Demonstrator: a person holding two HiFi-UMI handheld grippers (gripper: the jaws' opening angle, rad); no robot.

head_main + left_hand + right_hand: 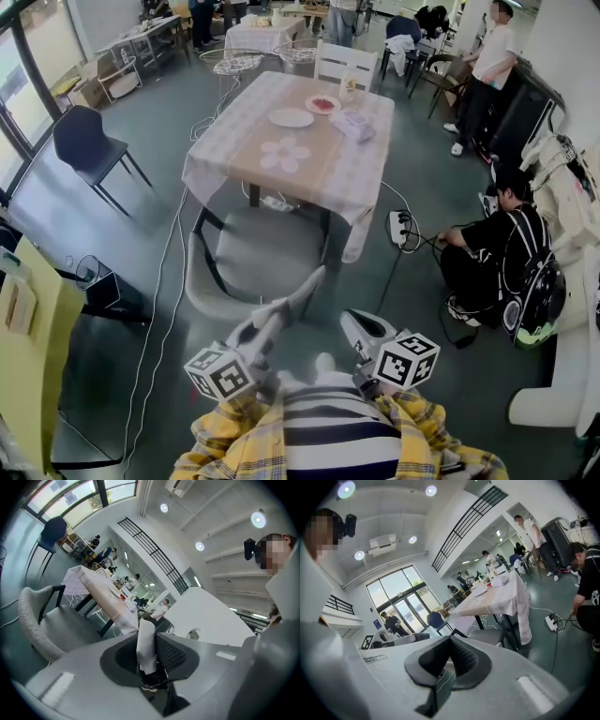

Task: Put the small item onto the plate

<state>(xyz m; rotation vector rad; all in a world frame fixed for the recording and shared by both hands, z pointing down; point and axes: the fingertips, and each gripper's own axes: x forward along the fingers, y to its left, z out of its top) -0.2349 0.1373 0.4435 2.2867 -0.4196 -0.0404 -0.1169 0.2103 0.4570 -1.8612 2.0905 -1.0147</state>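
Observation:
A round white plate point(291, 117) lies on the far half of the cloth-covered table point(314, 178), a few steps ahead of me. Beside it are a dish with something red point(322, 104) and a crumpled bag point(354, 123). My left gripper point(270, 326) is held low near my body, shut on a small white slender item point(146, 645) that stands up between the ribbed pads point(169, 654). Next to it my right gripper point(359, 328) points toward the table, its jaws point(451, 641) pressed together with nothing between them.
A grey armchair point(253, 258) stands between me and the table. A dark chair point(86, 141) sits at the left, and cables with a power strip point(398, 228) lie on the floor. A person crouches point(497, 248) at the right; another stands point(487, 66) farther back.

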